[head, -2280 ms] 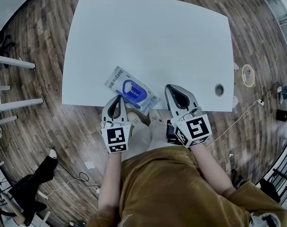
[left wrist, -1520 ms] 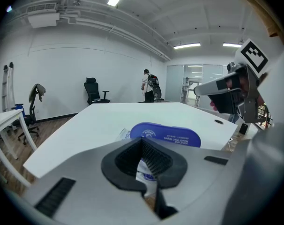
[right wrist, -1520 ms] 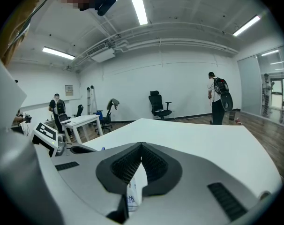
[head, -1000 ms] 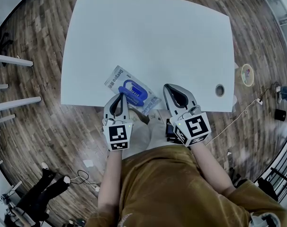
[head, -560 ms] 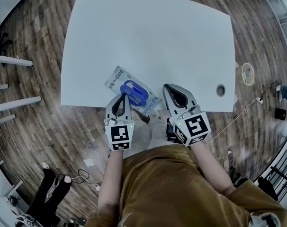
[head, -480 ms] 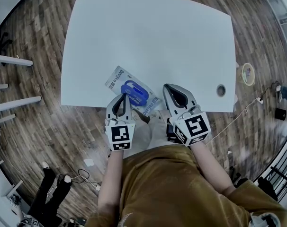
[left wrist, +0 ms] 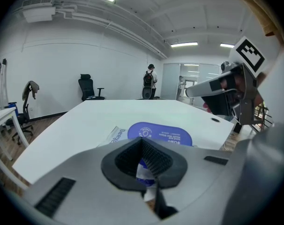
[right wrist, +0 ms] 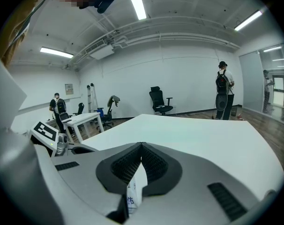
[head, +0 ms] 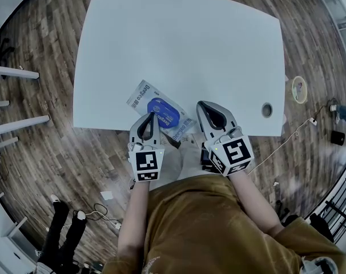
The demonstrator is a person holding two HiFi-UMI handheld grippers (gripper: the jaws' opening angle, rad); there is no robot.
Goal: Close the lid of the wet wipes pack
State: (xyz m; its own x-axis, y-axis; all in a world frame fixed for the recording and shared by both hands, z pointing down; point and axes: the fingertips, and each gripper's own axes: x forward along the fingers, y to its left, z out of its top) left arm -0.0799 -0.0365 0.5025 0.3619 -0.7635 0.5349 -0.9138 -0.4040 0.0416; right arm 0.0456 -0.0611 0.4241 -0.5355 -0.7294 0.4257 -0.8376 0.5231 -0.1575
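Observation:
The wet wipes pack lies slanted near the white table's front edge, white with a blue oval lid that lies flat and closed. My left gripper is shut, its tips over the pack's near edge just below the lid. In the left gripper view the lid shows beyond the shut left gripper, and some wrapper shows through the gap behind the tips. My right gripper is at the pack's right end. In the right gripper view a strip of wrapper stands pinched in the shut right gripper.
A round cable hole sits in the table at the right front. On the wood floor lie a tape roll and cables, with a white desk at the left. People and office chairs stand far off in the room.
The blue lid stood open and now lies flat on the pack. My left gripper has shifted slightly right and forward onto the pack. The right gripper has stayed put.

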